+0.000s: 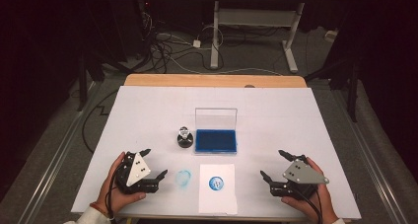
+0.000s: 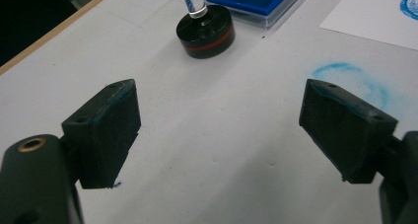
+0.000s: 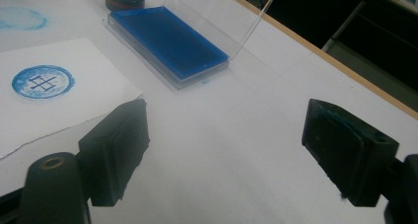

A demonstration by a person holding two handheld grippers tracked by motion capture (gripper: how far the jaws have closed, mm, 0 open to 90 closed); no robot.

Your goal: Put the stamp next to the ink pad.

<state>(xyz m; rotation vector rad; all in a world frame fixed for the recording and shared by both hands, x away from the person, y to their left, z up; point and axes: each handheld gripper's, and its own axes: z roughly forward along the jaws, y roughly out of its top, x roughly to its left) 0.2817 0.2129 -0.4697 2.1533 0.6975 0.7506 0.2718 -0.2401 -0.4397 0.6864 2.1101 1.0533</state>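
Held the left gripper (image 1: pixel 157 163) low over the near left of the white surface (image 1: pixel 148 110), jaws spread wide and clamping nothing. Held the right gripper (image 1: pixel 274 165) likewise at the near right, jaws wide apart, nothing between them. Stood upright near the middle of the surface: a round black stamp (image 1: pixel 184 138) with a clear knob handle and a red band round its base, just left of the ink pad (image 1: pixel 215 140). Lay open, that pad, its blue bed showing and its clear lid (image 1: pixel 216 118) propped up at the far edge. Lay on the near edge between the two grippers: a white sheet of paper (image 1: pixel 217 199), bearing a round blue imprint (image 1: pixel 216 183) with a crossed mark inside. Sat beside the sheet, on the bare surface toward the left gripper: a fainter blue ring smudge (image 1: pixel 183 178). Well apart from either gripper, the stamp, ahead of the left one in the left gripper view. Showed traces of blue ink on the right gripper's pads (image 3: pixel 340 135).
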